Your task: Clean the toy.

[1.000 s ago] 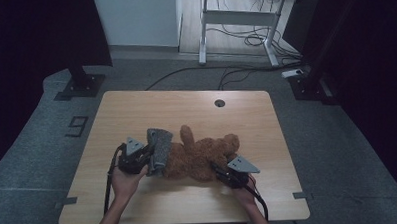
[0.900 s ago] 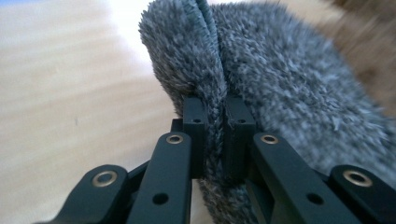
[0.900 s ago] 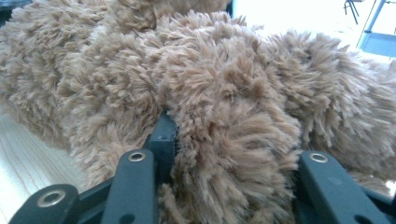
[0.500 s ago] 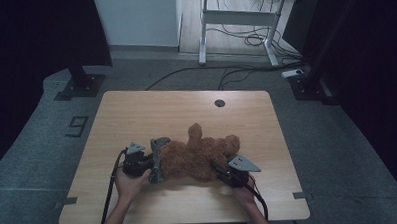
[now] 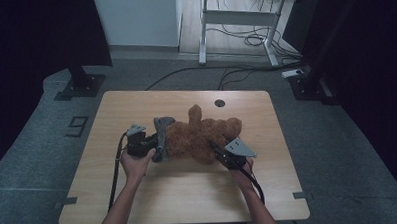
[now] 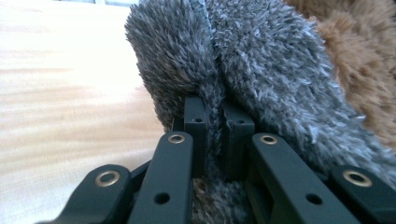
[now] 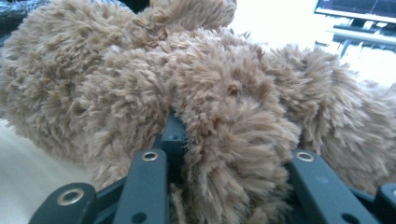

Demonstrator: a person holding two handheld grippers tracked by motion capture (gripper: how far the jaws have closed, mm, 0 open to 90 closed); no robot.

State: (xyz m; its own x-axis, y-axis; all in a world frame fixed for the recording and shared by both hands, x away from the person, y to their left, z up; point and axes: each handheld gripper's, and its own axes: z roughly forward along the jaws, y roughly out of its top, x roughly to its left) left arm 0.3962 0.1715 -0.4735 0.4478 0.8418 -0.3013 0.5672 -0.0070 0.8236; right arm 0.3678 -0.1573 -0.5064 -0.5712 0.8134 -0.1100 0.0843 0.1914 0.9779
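1. The left gripper (image 5: 155, 146) is clenched on a fold of grey plush cloth (image 6: 261, 70), which is pinched tight between its two pads
2. The right gripper (image 5: 217, 149) has just been closing; its jaws grasp a brown teddy bear (image 5: 202, 134), with fur bulging between them
3. The bear lies on the wooden table (image 5: 189, 192), between the two grippers

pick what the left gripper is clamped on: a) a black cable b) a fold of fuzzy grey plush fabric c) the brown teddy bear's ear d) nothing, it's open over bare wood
b: in the left gripper view the left gripper has its two black jaws pinched tight on a fold of the fuzzy grey plush fabric, beside the brown plush teddy bear lying on the light wooden table.
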